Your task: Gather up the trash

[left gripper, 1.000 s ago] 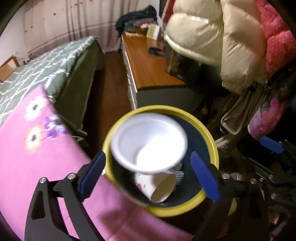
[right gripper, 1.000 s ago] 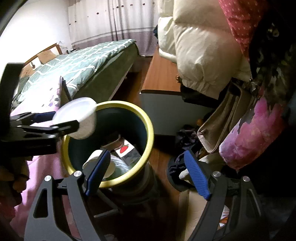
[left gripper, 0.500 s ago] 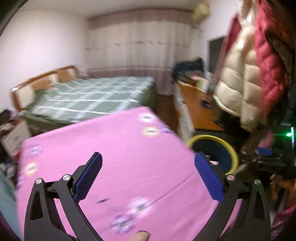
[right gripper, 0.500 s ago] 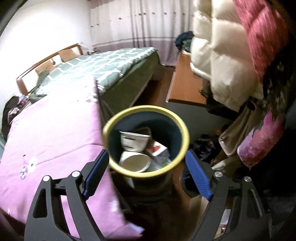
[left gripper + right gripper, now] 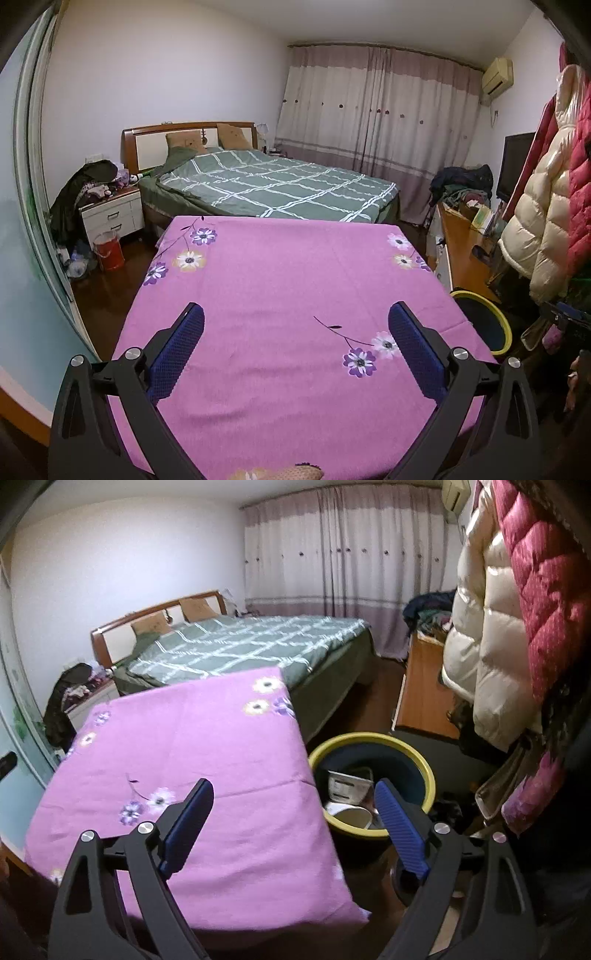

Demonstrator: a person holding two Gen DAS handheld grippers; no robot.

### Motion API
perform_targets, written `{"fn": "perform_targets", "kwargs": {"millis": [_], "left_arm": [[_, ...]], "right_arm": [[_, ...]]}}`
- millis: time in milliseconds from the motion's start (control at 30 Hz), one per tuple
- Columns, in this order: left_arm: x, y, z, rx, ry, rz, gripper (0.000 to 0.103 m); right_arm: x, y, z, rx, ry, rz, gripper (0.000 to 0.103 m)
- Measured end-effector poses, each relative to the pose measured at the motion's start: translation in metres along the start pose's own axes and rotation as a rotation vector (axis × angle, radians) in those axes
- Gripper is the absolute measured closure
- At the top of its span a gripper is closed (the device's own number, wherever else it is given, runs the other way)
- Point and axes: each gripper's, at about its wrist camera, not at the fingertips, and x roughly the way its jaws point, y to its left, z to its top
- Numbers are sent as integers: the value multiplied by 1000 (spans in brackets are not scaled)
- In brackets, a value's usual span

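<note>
On the far left of the left wrist view stands a white nightstand (image 5: 112, 216) heaped with dark clothes, a red bucket (image 5: 108, 251) on the dark wood floor in front of it. Beyond lies the bed (image 5: 273, 184) with a wooden headboard and a green quilt crossed by white lines. The near ground is taken by the desk (image 5: 295, 295), a flat rectangle under a matte pink cloth printed with purple and white flowers.

The left claw (image 5: 295, 350) hangs over that cloth with its black arms spread wide and nothing between the blue textured pads (image 5: 177, 350). The trash bin (image 5: 491, 325), a round dark tub with a yellow rim, sits past the desk's right edge, well to the right of this claw and partly hidden by the cloth's corner.

In the right wrist view the right claw (image 5: 295, 834) is opening, with nothing between its ribbed blue pads (image 5: 400, 834). Its left pad is over the pink cloth, its right pad in front of the bin's (image 5: 373, 738) mouth. Inside the bin lie white paper cups or bowls (image 5: 349, 784), crumpled together; their exact number cannot be told.

To the right runs a low orange-brown wooden cabinet (image 5: 421, 686) carrying piled clothes. Glossy cream and quilted red puffer jackets (image 5: 491, 627) hang at the far right, crowding the space above and beside the bin. Pale pleated curtains (image 5: 343, 554) cover the back wall.
</note>
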Motion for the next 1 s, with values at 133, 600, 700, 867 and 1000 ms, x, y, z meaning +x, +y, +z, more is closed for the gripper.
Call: {"fn": "perform_targets", "kwargs": {"millis": [133,600,700,867,1000], "left_arm": [[-12,5,-8,0,-2,1,5],[-27,1,-9,1,-17,32,5],[-23,-4,-7,6,-10,27,5],[-17,-5,-3,9,0,23,5],[-17,-6,-1,11,2,23,5]], "right_arm": [[-12,13,0,-17,-34,18,17],[-13,22,-1,-10,-31,33,16],[-11,21,-1,-4,-28,33,16],[-8,19,-2,1,-24,31,16],[-7,18,-2,0,-22,33,16]]}}
